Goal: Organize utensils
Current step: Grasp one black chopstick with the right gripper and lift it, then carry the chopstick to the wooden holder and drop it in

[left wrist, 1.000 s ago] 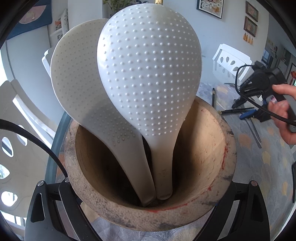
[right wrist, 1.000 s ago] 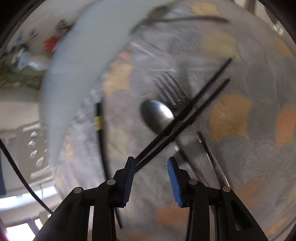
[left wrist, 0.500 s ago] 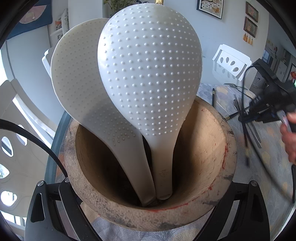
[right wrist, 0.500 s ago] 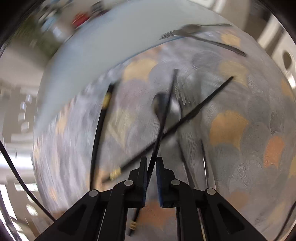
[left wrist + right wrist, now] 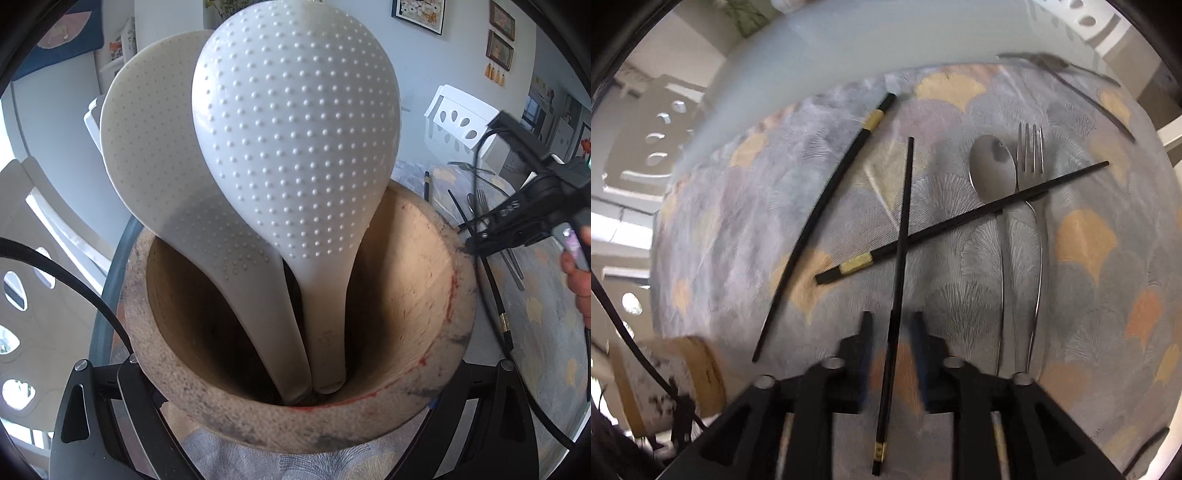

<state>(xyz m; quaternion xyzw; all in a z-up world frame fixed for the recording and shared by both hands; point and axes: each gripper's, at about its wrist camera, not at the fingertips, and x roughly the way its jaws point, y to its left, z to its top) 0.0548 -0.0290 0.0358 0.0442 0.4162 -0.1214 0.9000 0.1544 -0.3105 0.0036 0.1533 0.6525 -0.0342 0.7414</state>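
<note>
the right gripper (image 5: 891, 334) has just been opening, and its jaws now stand a little apart with a black chopstick (image 5: 899, 266) running between the pads, clear of both. that chopstick crosses a second one (image 5: 964, 218) lying over a spoon (image 5: 991, 166) and fork (image 5: 1030, 155) on the patterned tablecloth (image 5: 1089, 266), with a third chopstick (image 5: 820, 218) to the left. the left gripper (image 5: 295, 424) stands wide around a stone-like pot (image 5: 413, 314) holding two dimpled white rice paddles (image 5: 295, 147), though i cannot tell whether it grips the pot.
</note>
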